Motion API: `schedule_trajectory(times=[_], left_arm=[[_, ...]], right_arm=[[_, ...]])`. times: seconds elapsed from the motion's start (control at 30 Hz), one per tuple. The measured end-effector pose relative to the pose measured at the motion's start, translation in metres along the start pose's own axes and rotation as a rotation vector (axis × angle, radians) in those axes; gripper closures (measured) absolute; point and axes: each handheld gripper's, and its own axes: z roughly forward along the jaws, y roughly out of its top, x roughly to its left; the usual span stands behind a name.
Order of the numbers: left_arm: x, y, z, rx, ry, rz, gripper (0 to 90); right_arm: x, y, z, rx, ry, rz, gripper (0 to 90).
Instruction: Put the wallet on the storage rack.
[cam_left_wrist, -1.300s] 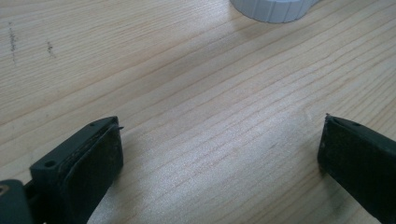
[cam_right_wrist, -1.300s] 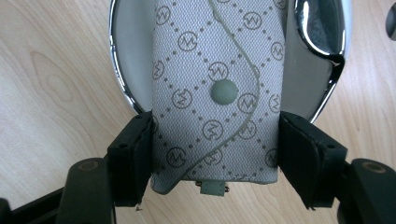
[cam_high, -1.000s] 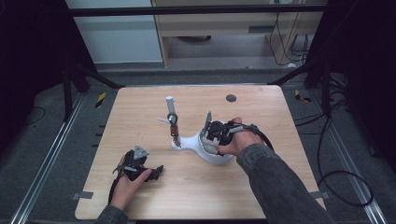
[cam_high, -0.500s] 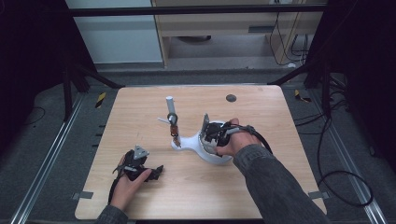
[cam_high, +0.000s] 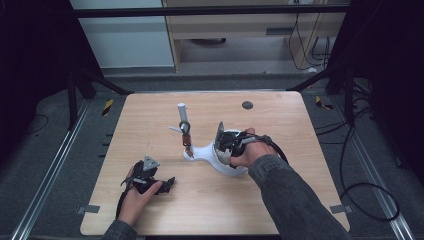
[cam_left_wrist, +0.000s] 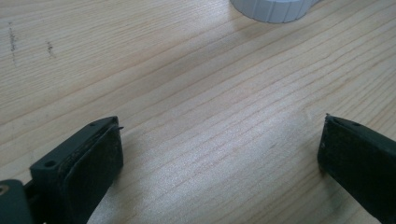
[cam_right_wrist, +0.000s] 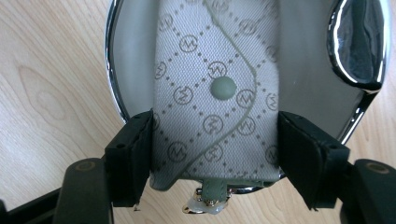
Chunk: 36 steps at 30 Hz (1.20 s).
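Right gripper (cam_right_wrist: 215, 154): jaws closed on the sides of a patterned grey pouch (cam_right_wrist: 210, 107) lying between them, its long axis running straight ahead into a chrome-rimmed white bowl (cam_high: 227, 167). The right hand (cam_high: 247, 150) is over the bowl. Left gripper (cam_left_wrist: 219, 149): jaws spread wide, holding nothing, resting low on the table (cam_high: 300, 130), well apart.

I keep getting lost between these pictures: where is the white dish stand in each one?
High view: white dish stand, right of the table's centre, partly under the right gripper.
Left gripper view: probably its ribbed white edge, at the top.
Right gripper view: its chrome-rimmed bowl, holding the patterned pouch that the jaws clamp.
Shared landmark: the wooden table.
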Motion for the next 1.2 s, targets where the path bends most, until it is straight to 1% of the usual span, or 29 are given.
schedule_trajectory(times=[0.07,0.1,0.13,0.17,0.33,0.47,0.57,0.7,0.8,0.87,1.0,1.2], left_arm=[[0.0,0.0,0.0,0.0,0.0,0.0,0.0],[0.0,0.0,0.0,0.0,0.0,0.0,0.0],[0.0,0.0,0.0,0.0,0.0,0.001,0.0],[0.0,0.0,0.0,0.0,0.0,0.0,0.0],[0.0,0.0,0.0,-0.002,0.001,0.0,0.0],[0.0,0.0,0.0,-0.002,0.001,0.0,0.0],[0.0,0.0,0.0,-0.002,0.001,0.0,0.0],[0.0,0.0,0.0,-0.002,0.001,0.001,0.0],[0.0,0.0,0.0,-0.002,0.001,0.001,0.0],[0.0,0.0,0.0,-0.003,0.001,0.001,0.0],[0.0,0.0,0.0,-0.002,0.0,0.0,0.0],[0.0,0.0,0.0,-0.002,0.0,-0.003,0.0]], right_arm=[[-0.001,-0.001,-0.002,-0.019,-0.001,0.017,25.5],[-0.002,-0.001,-0.004,-0.027,0.004,0.026,22.6],[-0.001,-0.002,-0.006,-0.03,0.018,0.04,21.6],[-0.002,-0.003,-0.008,-0.039,0.023,0.036,22.0],[-0.001,-0.009,-0.019,-0.083,0.007,0.039,22.0],[0.001,-0.014,-0.027,-0.121,0.003,0.059,21.1],[0.001,-0.017,-0.032,-0.15,-0.003,0.065,19.5],[0.0,-0.023,-0.037,-0.19,0.004,0.088,16.9],[0.0,-0.027,-0.039,-0.207,-0.007,0.098,14.1],[0.0,-0.031,-0.041,-0.225,-0.006,0.108,12.0],[-0.002,-0.039,-0.045,-0.286,-0.012,0.135,9.5],[-0.007,-0.052,-0.048,-0.34,-0.013,0.17,7.2]])
